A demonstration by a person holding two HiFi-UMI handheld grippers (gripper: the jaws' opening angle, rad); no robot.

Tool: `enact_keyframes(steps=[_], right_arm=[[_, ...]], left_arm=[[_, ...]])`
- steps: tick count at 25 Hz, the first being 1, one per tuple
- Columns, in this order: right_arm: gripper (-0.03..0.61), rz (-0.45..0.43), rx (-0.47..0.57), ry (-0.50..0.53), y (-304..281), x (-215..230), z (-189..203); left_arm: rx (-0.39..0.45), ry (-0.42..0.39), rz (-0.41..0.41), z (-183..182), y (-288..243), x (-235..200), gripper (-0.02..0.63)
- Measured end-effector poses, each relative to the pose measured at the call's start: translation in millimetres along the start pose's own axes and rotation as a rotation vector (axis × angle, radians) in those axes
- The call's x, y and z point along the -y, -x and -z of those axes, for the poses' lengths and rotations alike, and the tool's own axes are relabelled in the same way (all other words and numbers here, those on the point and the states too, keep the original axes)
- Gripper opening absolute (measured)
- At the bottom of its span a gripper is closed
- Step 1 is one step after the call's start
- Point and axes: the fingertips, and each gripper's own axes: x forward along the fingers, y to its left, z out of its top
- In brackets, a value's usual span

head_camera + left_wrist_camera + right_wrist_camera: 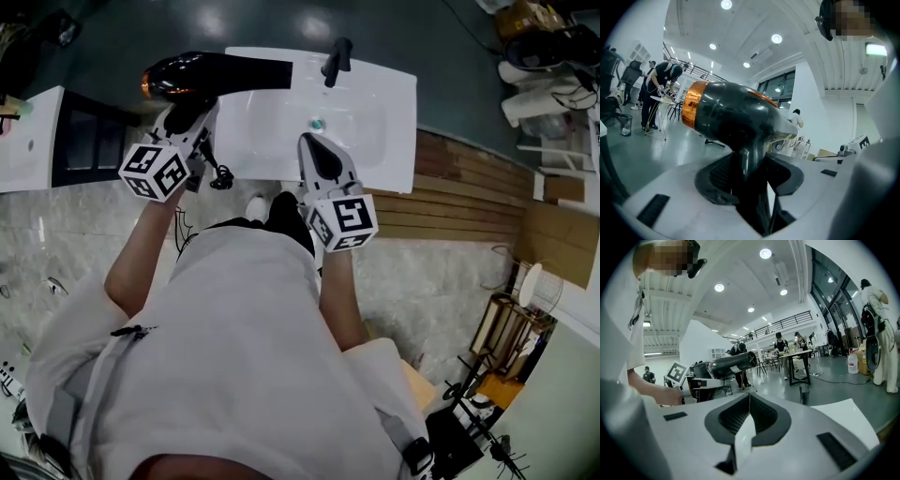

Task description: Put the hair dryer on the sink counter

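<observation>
The white sink counter (401, 122) gives us little flat rim around its basin, and that is our main worry. The hair dryer (220, 73) hangs just above the counter's far left corner, with its orange rear end out past the left edge. Released there, we judge it could tip off to the floor or roll into the basin.

Our left gripper (192, 111) has its jaws partly open, clamped on the dryer's handle. The heavy barrel sits above that grip, so a loose hold could let it swing.

Our right gripper (317, 148) hovers over the basin's near side, jaws pressed together on nothing, so it gives no support. The nozzle also sits close to the black faucet (336, 58) and could knock it if carried further right.

The barrel's long axis lies roughly level, running left to right along the counter's far edge. The nozzle points right toward the faucet, and the handle points near, into the left gripper.
</observation>
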Motion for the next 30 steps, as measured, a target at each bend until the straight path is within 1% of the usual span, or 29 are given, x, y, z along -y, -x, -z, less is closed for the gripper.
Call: enact_keyframes(steps=[7, 15, 20, 24, 30], right_arm=[[0.008, -0.02, -0.012, -0.012, -16, 21, 0], [0.008, -0.078, -0.047, -0.018, -44, 45, 0], [0.008, -0.126, -0.083, -0.018, -64, 51, 8], [0.008, -0.159, -0.108, -0.016, -79, 54, 11], [0.008, -0.19, -0.134, -0.022, -90, 62, 19]], left_arm=[[-0.019, 0.015, -0.032, 2, -24, -14, 0.17], [-0.055, 0.02, -0.081, 14, -61, -30, 0.17], [-0.081, 0.03, -0.108, 23, -76, -43, 0.17], [-0.103, 0.053, -0.134, 31, -87, -59, 0.17], [-0.136, 0.078, -0.159, 45, -107, -74, 0.17]])
